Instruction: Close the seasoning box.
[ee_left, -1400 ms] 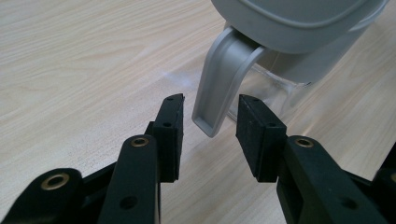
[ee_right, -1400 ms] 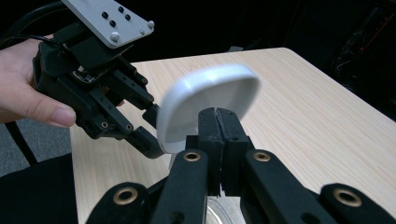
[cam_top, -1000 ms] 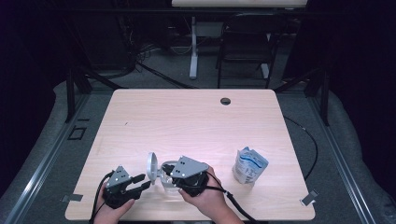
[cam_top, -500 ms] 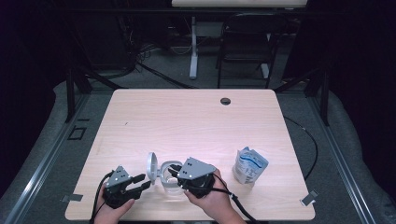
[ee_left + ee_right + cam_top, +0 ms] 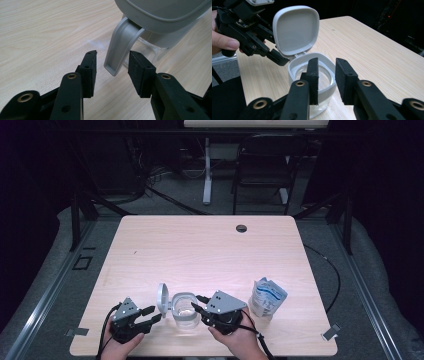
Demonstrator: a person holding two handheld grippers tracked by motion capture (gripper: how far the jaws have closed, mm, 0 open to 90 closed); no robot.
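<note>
A clear jar (image 5: 185, 316) with a white rim (image 5: 294, 67) stands near the table's front edge, its hinged white lid (image 5: 162, 300) upright on the left. My left gripper (image 5: 156, 314) is just left of the lid. Its jaws have just been opening and are open, and the lid's grey tab (image 5: 120, 47) hangs between the pads without touching. My right gripper (image 5: 197, 304) is at the jar's right side. Its jaws (image 5: 326, 63) have just been opening and are open, with the jar's near rim in the gap and no pad pressing on it.
A blue and white pouch (image 5: 267, 296) stands right of the right hand. A dark round hole (image 5: 241, 228) sits in the table's far edge. The wooden table (image 5: 210, 255) stretches bare beyond the jar. Chairs and cables are behind it.
The right gripper has drawn back to the right off the jar and its jaws have parted, uncovering the jar. The lid stands open. The left gripper has stayed put.
</note>
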